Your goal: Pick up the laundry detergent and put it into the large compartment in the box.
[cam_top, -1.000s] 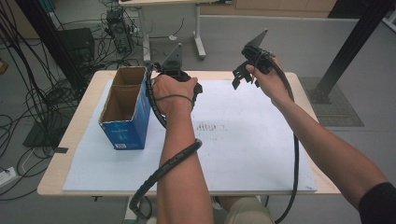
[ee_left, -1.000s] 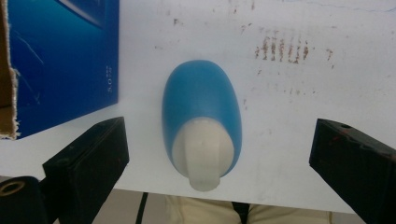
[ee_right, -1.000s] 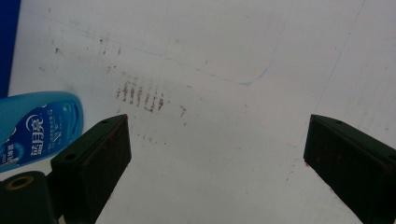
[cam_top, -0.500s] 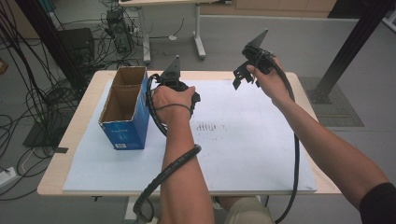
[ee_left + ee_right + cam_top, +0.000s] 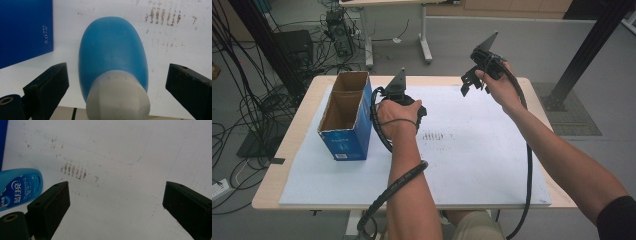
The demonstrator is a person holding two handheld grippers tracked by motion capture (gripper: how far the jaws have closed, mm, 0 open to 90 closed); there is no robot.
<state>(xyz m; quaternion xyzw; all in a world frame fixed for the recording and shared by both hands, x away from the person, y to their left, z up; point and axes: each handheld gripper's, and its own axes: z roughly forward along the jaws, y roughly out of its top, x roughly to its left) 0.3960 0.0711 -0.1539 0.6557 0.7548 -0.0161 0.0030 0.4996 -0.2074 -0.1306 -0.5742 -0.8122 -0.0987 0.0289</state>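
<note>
Left gripper view, 1 blue bottle [image 5: 113, 52], 2 open claws [image 5: 117, 85]

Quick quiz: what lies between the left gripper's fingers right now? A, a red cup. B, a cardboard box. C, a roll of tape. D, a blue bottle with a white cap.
D: in the left gripper view the blue bottle lies between the left gripper's open fingers, white cap nearest the camera.

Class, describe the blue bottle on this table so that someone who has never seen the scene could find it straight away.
Start at the white sheet covering the wooden table, then find the tall open blue carton near its left edge. Just right of the carton, below the left gripper, lies the bottle on its side. It is rounded and smooth blue with a pale whitish cap, unlike the boxy carton.
</note>
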